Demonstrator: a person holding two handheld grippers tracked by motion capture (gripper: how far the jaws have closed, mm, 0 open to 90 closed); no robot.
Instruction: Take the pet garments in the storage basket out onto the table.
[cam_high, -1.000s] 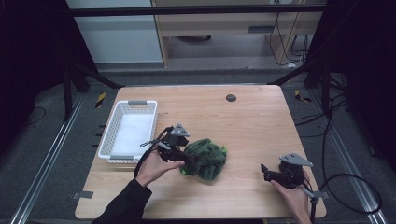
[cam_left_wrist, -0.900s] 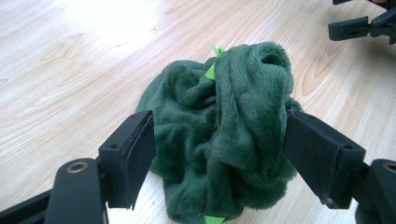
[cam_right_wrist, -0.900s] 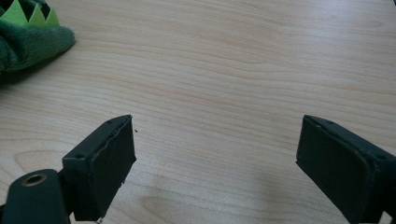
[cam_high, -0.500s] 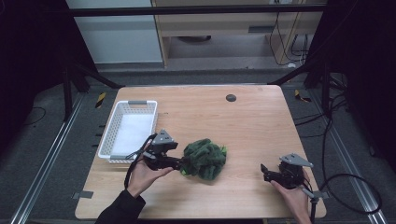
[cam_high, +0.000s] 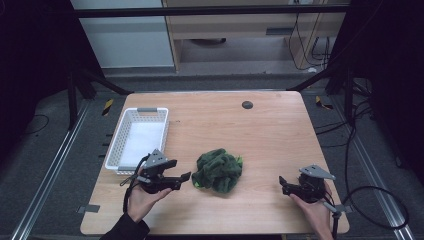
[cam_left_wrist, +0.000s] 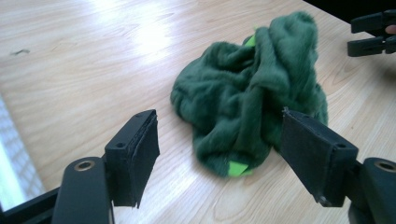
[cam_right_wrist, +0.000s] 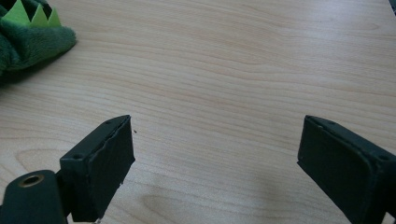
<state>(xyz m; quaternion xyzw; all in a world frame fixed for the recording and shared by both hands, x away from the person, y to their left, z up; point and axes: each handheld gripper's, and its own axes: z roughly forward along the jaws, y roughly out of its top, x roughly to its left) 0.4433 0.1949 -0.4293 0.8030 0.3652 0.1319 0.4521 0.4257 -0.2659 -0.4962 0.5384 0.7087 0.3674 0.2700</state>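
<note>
green plush toy (cam_high: 218, 171) bears lime felt spikes, no writing.

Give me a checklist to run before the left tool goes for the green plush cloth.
1. Left tool open: ok, both jaws stand wide apart with nothing between them.
2. Green plush cloth free to grab: ok, it lies crumpled on the table, touched by neither tool.
3. Left tool lined up: ok, the cloth sits just ahead of its jaws in the left gripper view.
4. Right tool out of the way: ok, it is open and apart from the cloth, over bare wood.
5. White basket ready: ok, it looks empty beside the left hand.
6. Cloth snagged underneath: cannot tell.
</note>
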